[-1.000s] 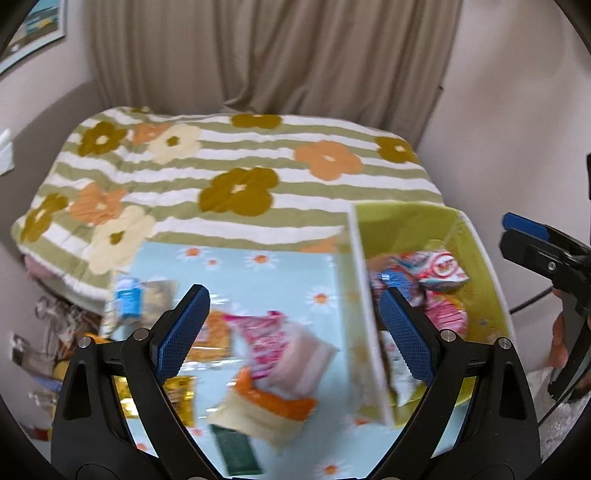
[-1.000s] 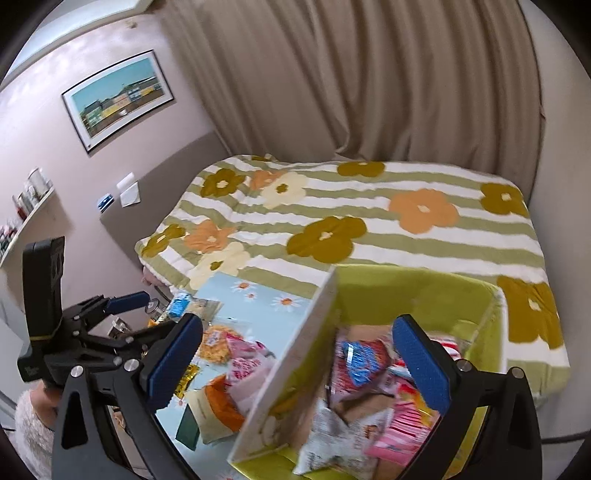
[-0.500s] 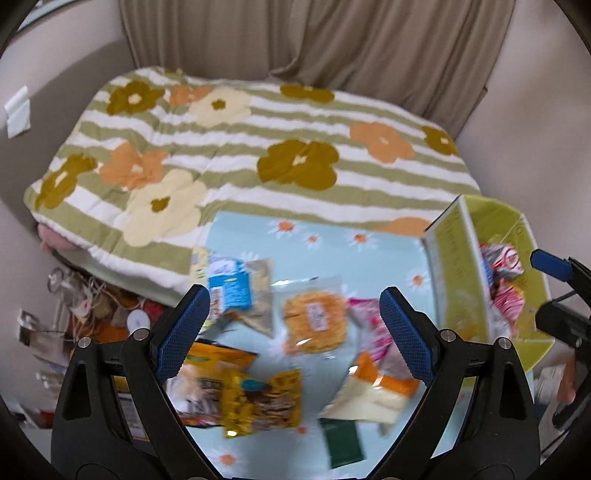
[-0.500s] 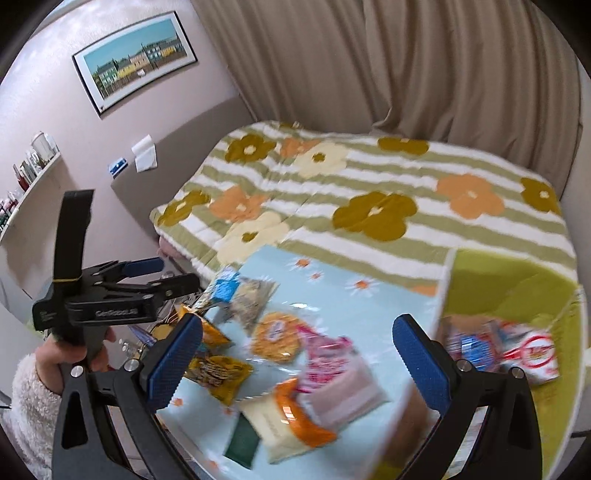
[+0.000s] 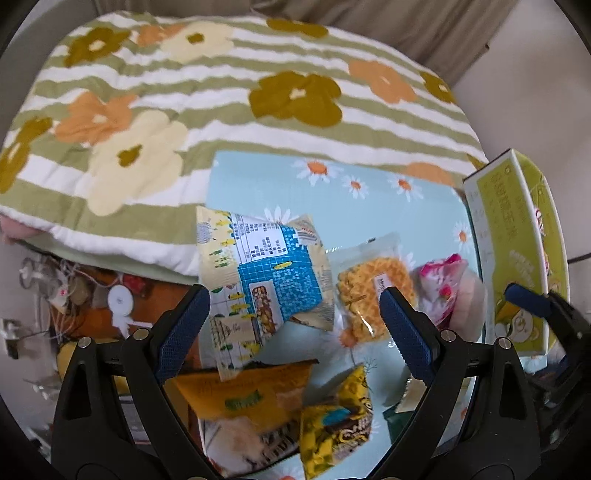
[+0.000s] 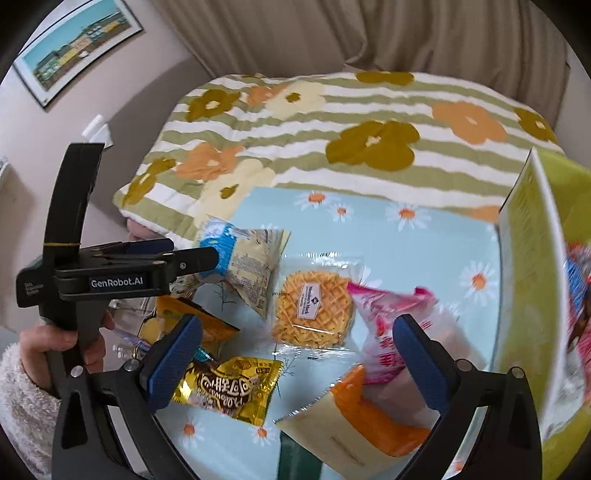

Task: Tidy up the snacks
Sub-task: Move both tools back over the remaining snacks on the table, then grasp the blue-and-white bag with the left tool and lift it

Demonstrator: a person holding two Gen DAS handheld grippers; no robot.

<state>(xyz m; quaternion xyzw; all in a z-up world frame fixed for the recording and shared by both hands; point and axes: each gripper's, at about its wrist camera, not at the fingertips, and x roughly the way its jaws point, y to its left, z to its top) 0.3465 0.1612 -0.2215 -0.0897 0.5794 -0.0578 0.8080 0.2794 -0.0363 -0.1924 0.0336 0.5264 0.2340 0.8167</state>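
Several snack packets lie on a light blue daisy-print table (image 5: 369,206). My left gripper (image 5: 295,328) is open just above a blue-and-cream packet (image 5: 266,273); in the right wrist view (image 6: 192,258) it hovers over that packet (image 6: 255,258). My right gripper (image 6: 299,354) is open and empty above a clear-wrapped waffle (image 6: 312,308), a pink packet (image 6: 388,321), a gold packet (image 6: 229,386) and an orange-and-cream packet (image 6: 354,424). A green box (image 6: 528,280) holding snacks stands at the right, also seen in the left wrist view (image 5: 517,236).
A bed with a green striped flower blanket (image 6: 369,140) lies behind the table. An orange packet (image 5: 243,395) lies at the table's left edge. Cables and clutter (image 5: 92,295) sit on the floor to the left. Curtains (image 6: 351,33) hang behind the bed.
Both grippers have swung left, away from the green box, and dropped closer to the loose packets. My left gripper now hovers over the blue-and-cream packet.
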